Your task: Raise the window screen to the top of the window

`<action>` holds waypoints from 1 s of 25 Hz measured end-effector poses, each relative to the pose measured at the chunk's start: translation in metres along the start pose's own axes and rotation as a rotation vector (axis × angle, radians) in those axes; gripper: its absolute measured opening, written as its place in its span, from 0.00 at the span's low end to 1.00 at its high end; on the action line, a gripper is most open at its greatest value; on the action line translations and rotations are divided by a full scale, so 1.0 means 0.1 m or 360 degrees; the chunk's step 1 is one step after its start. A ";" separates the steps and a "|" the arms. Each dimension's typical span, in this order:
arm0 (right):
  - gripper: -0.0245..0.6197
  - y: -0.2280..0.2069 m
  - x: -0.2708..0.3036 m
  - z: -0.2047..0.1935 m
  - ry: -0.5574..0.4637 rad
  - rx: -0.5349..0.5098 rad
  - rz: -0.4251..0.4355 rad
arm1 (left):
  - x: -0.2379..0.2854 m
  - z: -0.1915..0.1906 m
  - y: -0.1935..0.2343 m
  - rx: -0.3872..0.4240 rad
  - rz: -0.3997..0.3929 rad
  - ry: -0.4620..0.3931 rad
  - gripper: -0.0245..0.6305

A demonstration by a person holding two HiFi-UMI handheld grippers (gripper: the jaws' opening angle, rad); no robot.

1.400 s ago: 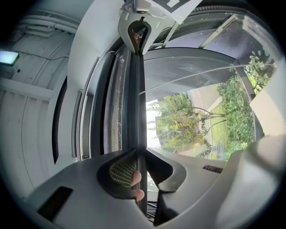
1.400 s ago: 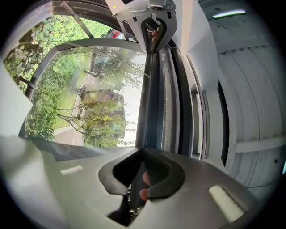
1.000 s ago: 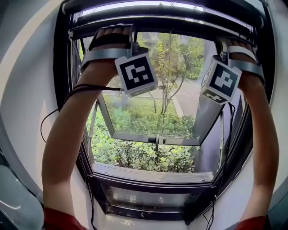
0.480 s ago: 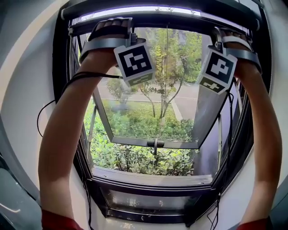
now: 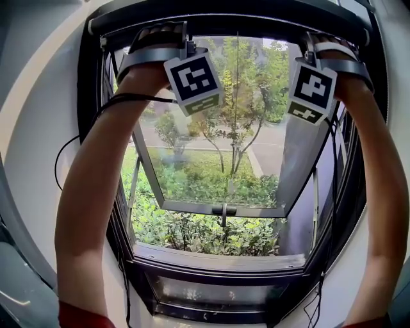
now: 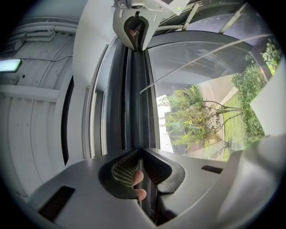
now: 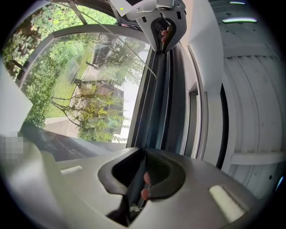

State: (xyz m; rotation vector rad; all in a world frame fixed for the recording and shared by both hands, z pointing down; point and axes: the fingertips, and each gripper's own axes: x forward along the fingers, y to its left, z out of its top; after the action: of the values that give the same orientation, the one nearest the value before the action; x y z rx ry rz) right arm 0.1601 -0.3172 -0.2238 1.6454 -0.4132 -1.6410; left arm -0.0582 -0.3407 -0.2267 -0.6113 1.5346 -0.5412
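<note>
1. Left gripper [image 6: 142, 154]: clenched. Its jaws have just been closing on the screen bar [image 6: 136, 98], whose thin edge is pinched between the pads and runs straight ahead of them.
2. Screen bar: held just under the top frame [image 5: 230, 13] and judged nearly home.
3. Right gripper [image 7: 144, 156]: clamped on the same bar, which is pinched in the same way.
4. Risks: the thin edge may be lost from either shallow pinch. The bar may be skewed and jammed if one end is raised ahead of the other.

Black window frame [image 5: 211, 277], green shrubs [image 5: 198, 230] beyond.
</note>
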 end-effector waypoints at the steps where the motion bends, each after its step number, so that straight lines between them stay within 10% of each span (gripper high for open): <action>1: 0.11 0.00 0.01 0.00 0.0001 -0.0012 -0.0005 | 0.01 0.01 0.01 -0.0011 0.0013 -0.0003 0.09; 25: 0.11 -0.16 0.10 -0.01 0.0025 0.0131 -0.0077 | 0.06 0.01 0.12 -0.0081 0.0011 0.0008 0.09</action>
State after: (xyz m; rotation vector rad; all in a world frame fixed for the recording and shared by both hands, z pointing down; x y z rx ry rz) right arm 0.1580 -0.3127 -0.2422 1.7404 -0.4418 -1.6648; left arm -0.0583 -0.3362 -0.2392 -0.6437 1.5585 -0.5002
